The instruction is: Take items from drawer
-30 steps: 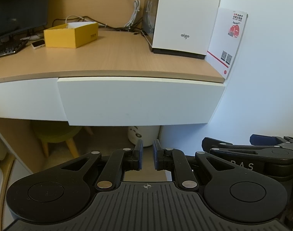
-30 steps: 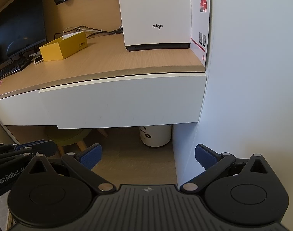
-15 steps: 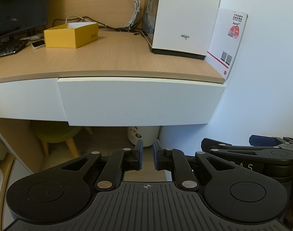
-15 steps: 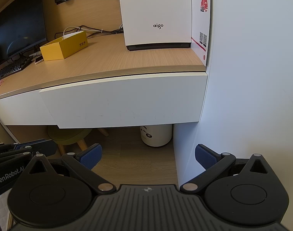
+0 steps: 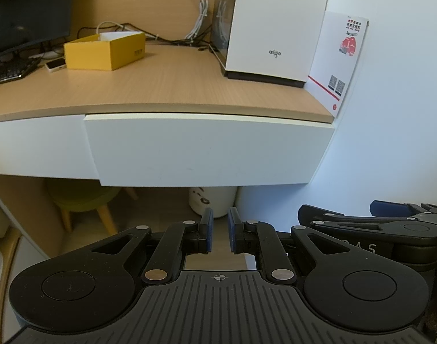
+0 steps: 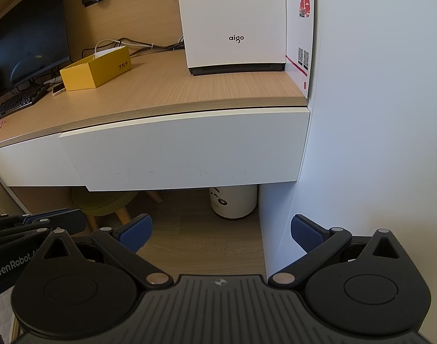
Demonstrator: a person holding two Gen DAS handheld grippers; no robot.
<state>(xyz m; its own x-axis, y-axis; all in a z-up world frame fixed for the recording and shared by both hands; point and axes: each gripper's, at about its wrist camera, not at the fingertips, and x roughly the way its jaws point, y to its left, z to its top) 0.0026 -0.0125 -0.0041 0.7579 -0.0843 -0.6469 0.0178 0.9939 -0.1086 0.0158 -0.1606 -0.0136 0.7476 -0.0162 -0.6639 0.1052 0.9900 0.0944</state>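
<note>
White drawer [image 5: 207,149] sits mid-frame under the wooden desktop [image 5: 161,86], front panel flush-ish and closed, no handle visible; in the right wrist view the same drawer [image 6: 184,152] spans centre, its right end against the white side panel [image 6: 376,114]. Contents not visible. Left gripper [image 5: 219,233] low in the frame, below and in front of the drawer, blue pads nearly together with a narrow gap, nothing between them. Right gripper [image 6: 220,233] also low centre of its view, fingers spread wide apart, empty, not touching the drawer. Each gripper shows at the edge of the other's view: right one at lower right of the left view, left one at lower left of the right view. On the desktop: yellow open box [image 5: 105,51] upper left, white aigo-branded case [image 5: 275,25] upper centre-right, a white card with red print and QR codes [image 5: 339,63] leaning on the wall beside the case. Cables [image 5: 198,20] run behind the box and case. Dark monitor [image 5: 29,8] and keyboard [image 5: 9,71] at far upper left, small white device [image 5: 55,64] just beside the box. Under the desk: green stool with wooden legs [image 5: 83,200] at lower left, white bin with a paw print [image 6: 232,200] near the side panel, wood floor [image 6: 201,229].
</note>
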